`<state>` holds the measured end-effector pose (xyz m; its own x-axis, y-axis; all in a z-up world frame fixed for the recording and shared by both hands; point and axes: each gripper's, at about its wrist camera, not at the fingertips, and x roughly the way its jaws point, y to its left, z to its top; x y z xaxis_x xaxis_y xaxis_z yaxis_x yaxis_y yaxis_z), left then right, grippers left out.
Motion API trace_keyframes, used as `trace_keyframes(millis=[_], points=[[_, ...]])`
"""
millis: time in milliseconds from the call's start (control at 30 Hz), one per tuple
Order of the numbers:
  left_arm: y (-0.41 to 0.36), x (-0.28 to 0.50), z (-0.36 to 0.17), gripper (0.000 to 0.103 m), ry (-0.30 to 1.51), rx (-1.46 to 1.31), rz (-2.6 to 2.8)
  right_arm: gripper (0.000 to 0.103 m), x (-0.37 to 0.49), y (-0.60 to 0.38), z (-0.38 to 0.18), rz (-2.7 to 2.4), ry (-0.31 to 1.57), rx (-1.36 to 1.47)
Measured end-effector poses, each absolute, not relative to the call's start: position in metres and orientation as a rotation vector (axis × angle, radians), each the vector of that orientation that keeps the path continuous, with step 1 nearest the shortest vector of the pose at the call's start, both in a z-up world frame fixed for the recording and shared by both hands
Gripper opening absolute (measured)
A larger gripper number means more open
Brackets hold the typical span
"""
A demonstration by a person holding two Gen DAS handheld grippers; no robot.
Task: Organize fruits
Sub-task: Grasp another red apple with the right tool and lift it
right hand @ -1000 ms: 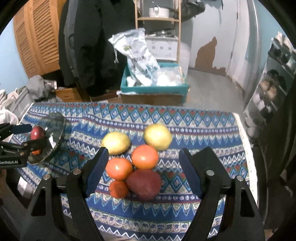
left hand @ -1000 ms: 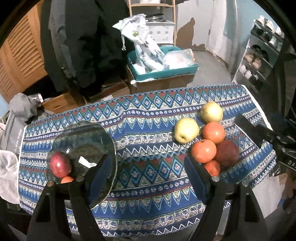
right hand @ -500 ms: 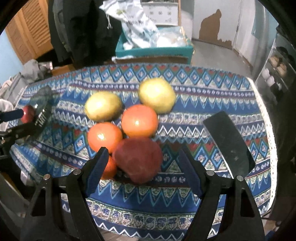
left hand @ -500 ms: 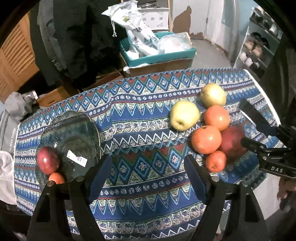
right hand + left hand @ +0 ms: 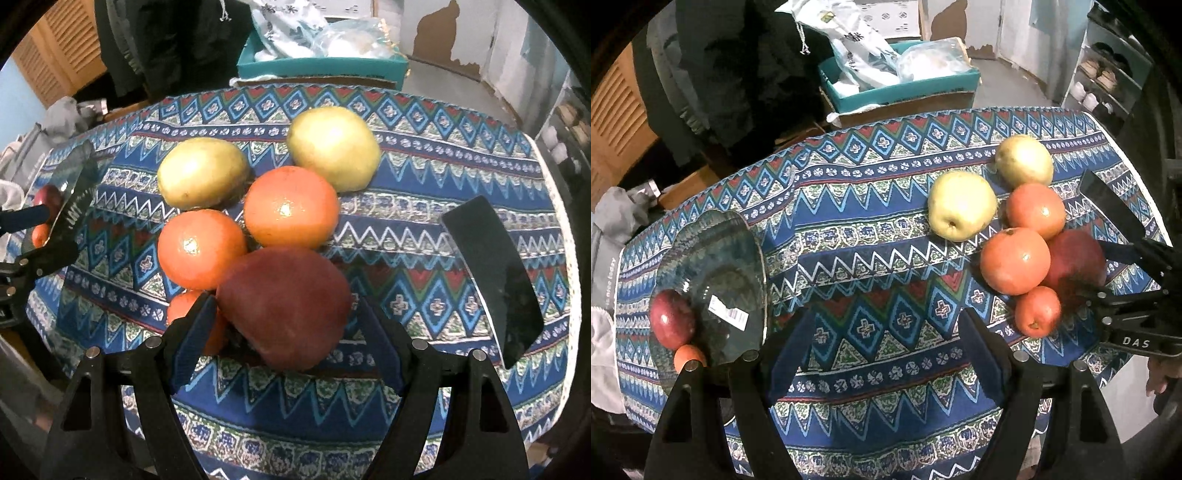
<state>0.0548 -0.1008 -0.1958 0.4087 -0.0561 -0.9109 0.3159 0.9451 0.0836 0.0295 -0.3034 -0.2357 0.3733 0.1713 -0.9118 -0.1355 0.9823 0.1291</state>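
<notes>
dark red fruit point(image 5: 284, 306) sits between my right gripper point(image 5: 284, 332) 's open jaws, untouched, ready for the glass plate point(image 5: 713, 251); my left gripper point(image 5: 882, 354) hangs open and empty over the cloth point(image 5: 871, 229).

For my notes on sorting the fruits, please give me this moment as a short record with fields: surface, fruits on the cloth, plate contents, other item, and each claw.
surface: blue patterned tablecloth
fruits on cloth: two yellow-green apples, two large oranges, small orange, dark red round fruit
clear glass plate: red apple, small orange fruit
other item: black flat card
left claw: open, empty
right claw: open around the dark red fruit
</notes>
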Motion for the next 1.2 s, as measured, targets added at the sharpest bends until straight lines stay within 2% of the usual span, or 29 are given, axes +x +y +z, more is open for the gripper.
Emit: trace_keyframes(millis=[600, 1200], points=[[-0.105, 0.072, -0.201, 0.081, 1.148, 0.202, -0.243, 0.079, 0.028, -0.310, -0.238, 0.174, 1.163, 0.037], [-0.131, 0.108, -0.208, 0.081, 1.145, 0.136, -0.268, 0.079, 0.042, -0.342, -0.201, -0.005, 0.995, 0.023]])
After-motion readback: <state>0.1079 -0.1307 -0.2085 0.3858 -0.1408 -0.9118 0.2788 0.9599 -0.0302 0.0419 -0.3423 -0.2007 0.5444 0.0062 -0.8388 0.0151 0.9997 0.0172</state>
